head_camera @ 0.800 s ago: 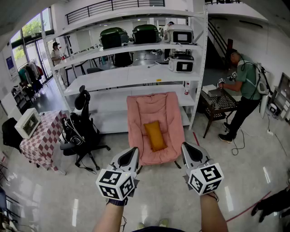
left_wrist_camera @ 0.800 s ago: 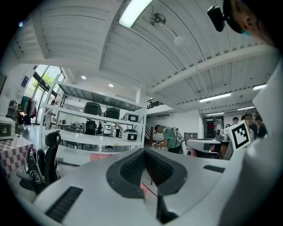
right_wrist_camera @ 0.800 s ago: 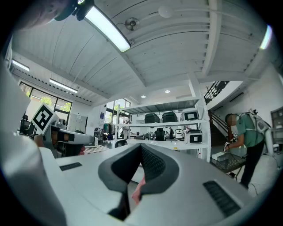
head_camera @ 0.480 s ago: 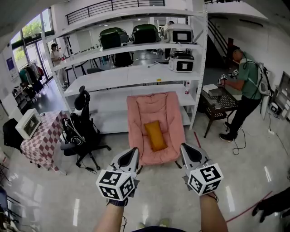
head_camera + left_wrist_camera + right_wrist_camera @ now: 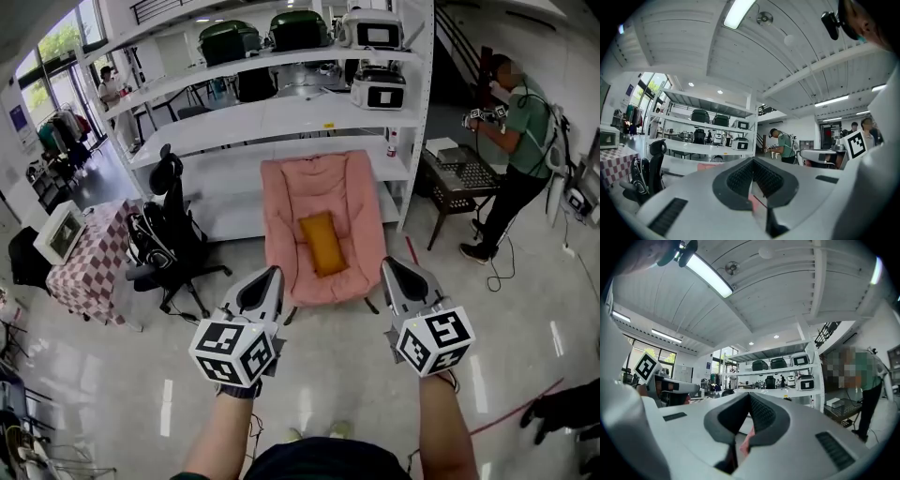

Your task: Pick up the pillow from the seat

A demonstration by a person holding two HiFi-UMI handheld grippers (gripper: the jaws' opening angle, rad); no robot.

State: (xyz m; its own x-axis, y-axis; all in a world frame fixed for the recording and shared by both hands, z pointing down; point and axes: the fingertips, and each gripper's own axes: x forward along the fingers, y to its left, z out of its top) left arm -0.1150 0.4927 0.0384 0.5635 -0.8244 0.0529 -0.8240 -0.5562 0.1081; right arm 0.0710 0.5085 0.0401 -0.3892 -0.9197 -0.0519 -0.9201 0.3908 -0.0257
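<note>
The left tool (image 5: 270, 277) and right tool (image 5: 391, 270) are both clenched on nothing and point level. The mustard pillow (image 5: 323, 243) lies on the pink seat (image 5: 281, 216) at 12 o'clock, well apart from them. If they arrive unopened they would likely shove it, and a shallow pinch may slip off the soft fabric.

Illumination is bright and even. Sources are a ceiling tube lamp (image 5: 739, 11) overhead and daylight through the windows (image 5: 58, 42) at the left. The glossy floor (image 5: 328, 375) shows pale streaks of reflected glare, and shadows are soft. Wide-angle distortion bows the shelving (image 5: 281, 112) and blackens the corners of both gripper views. In those views the close foreground is soft and the background is sharper.
</note>
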